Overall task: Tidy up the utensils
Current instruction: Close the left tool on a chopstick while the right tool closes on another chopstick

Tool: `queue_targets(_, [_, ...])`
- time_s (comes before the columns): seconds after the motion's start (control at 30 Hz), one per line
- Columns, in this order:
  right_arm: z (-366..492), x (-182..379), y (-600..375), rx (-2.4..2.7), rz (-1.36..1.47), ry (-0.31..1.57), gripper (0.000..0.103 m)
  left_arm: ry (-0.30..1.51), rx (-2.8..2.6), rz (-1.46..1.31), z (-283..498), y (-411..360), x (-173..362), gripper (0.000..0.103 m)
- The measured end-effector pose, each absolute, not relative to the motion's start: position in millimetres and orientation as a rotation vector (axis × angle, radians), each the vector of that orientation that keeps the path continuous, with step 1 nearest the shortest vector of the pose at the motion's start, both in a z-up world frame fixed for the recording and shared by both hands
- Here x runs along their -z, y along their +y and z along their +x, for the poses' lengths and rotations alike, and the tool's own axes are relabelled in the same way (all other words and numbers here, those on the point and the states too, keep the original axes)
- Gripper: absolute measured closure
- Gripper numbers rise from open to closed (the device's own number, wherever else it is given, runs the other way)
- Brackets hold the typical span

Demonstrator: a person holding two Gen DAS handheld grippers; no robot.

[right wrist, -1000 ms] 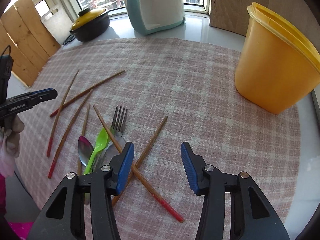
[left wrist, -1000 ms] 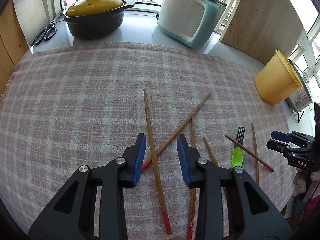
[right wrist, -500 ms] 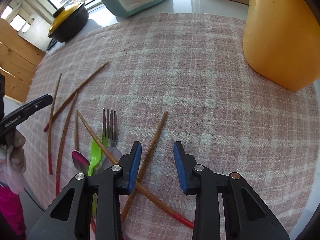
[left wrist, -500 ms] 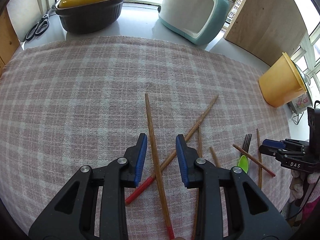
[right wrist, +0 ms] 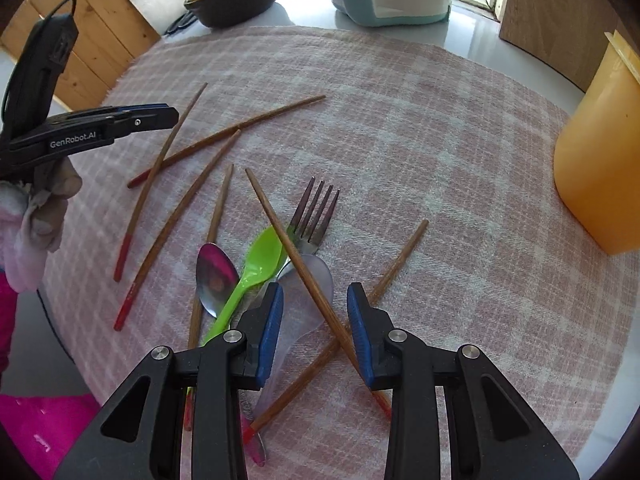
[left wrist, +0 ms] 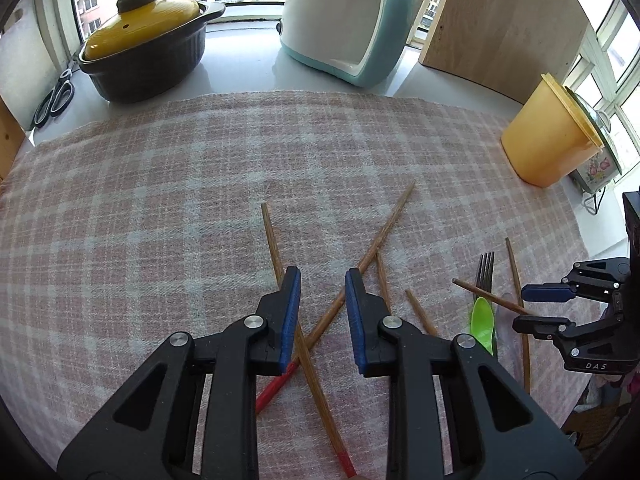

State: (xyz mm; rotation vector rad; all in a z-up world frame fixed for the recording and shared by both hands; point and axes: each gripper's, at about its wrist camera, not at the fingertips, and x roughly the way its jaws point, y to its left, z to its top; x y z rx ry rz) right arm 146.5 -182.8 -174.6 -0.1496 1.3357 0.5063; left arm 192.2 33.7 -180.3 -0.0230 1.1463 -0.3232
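Both grippers released, the left gripper point(left wrist: 318, 300) straddling 2 crossed chopsticks point(left wrist: 376, 240) mid-worktop, the right gripper point(right wrist: 314, 312) over another crossed pair point(right wrist: 288, 236) atop the spoons point(right wrist: 260, 264) — closing here risks pinching both sticks and scattering the pile.

1. Left wrist view: looks forward and down along the left gripper point(left wrist: 320, 276), close above the checked cloth point(left wrist: 160, 208), facing the window.
2. Right wrist view: looks forward and down along the right gripper point(right wrist: 315, 292), close over the cloth.
3. Shared: the fork point(left wrist: 485, 270) point(right wrist: 314, 216), green spoon point(left wrist: 483, 322) point(right wrist: 256, 264), yellow container point(left wrist: 546, 144) point(right wrist: 600, 160); each view shows the other gripper.
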Motion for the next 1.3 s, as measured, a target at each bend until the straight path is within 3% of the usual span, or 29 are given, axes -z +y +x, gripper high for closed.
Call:
queue_targets(0.37, [154.4, 186.8, -163.0, -0.538, -0.24, 1.363, 0.073, 1.21, 0.368, 0.191, 199.6, -5.3, 199.8, 0.081])
queue_targets(0.63, [162.2, 189.8, -157.7, -0.537, -0.234, 1.37, 0.09, 1.237, 0.382, 0.225, 207.6, -15.0, 209.3, 0.081])
queue_targets(0.73, [165.0, 188.2, -164.0, -0.533, -0.216, 1.371, 0.094, 1.228, 0.372, 0.223, 212.5, -16.9, 210.3, 0.093])
queue_targets(1.1, [171.5, 184.2, -166.6, -0.556, -0.258, 1.368, 0.091, 1.215, 0.343, 0.16, 213.0, -9.9, 210.1, 0.098])
queue_targets(1.3, [171.4, 176.9, -169.3, -0.548, -0.218, 1.343, 0.097, 1.197, 0.337, 0.115, 204.0, -0.2, 201.6, 0.099])
